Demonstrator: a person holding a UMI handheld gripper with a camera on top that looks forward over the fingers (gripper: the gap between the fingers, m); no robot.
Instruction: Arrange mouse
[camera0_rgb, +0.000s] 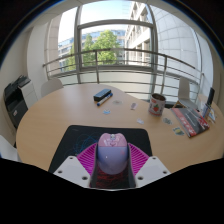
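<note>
A pale pink-lilac mouse (112, 150) sits between my gripper's (112, 163) two fingers, its nose pointing ahead. The magenta pads (88, 158) press against both of its sides, so the gripper is shut on it. The mouse is over a black mouse mat (72, 142) that lies on the round wooden table (60, 110), just ahead of the fingers. I cannot tell whether the mouse rests on the mat or hangs just above it.
A small black object (103, 96) lies further back on the table. A patterned cup (157, 103) stands at the right, with books and small items (192, 120) beyond it. A dark chair (16, 100) stands at the left. Windows and a railing lie behind.
</note>
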